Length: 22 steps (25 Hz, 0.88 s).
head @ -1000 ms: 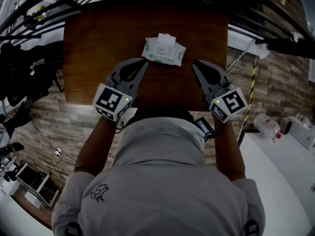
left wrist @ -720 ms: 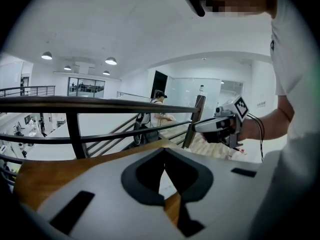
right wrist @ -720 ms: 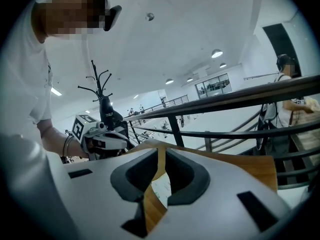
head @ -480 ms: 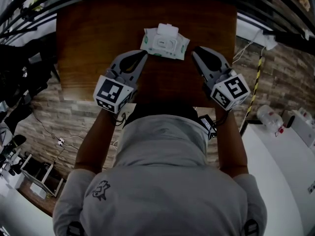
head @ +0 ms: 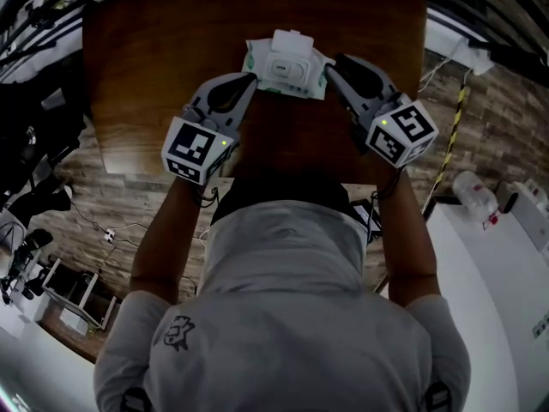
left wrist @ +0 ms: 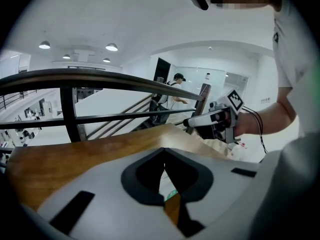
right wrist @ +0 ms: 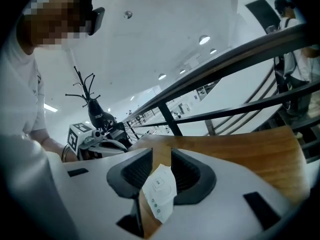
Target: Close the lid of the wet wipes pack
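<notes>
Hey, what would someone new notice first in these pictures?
The white wet wipes pack lies at the far middle of the brown wooden table, its lid flipped open toward the far edge. The left gripper and right gripper point at it from close on either side. The right one's jaws are opening, with the pack showing between them.

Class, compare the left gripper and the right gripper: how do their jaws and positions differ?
The left gripper's jaws are together; the right gripper's stand apart and are opening, with the wet wipes pack showing through the gap, ungripped. The left gripper points at the pack's left end, the right gripper at its right end. Both hold nothing.
</notes>
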Each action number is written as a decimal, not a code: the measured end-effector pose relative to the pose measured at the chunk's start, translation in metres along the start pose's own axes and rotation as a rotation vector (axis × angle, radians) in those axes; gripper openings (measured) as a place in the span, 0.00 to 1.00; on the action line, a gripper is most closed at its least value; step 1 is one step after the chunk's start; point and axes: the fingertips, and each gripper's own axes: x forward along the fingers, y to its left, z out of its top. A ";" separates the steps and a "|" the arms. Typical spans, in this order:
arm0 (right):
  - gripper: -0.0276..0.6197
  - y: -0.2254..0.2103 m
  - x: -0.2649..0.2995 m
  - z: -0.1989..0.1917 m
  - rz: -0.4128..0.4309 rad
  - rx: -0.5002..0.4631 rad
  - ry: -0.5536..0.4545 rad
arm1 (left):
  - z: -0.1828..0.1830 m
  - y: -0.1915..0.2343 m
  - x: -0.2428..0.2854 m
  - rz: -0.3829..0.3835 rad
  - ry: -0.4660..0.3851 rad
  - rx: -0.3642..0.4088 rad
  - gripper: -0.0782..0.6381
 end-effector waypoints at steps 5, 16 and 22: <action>0.22 -0.020 0.019 -0.012 0.000 0.044 0.028 | -0.024 0.016 0.013 0.017 0.034 -0.056 0.13; 0.30 -0.053 0.051 -0.048 0.001 0.156 0.092 | -0.066 0.035 0.042 0.039 0.106 -0.083 0.13; 0.31 -0.064 0.065 -0.061 -0.003 0.237 0.116 | -0.080 0.041 0.050 0.054 0.136 -0.114 0.13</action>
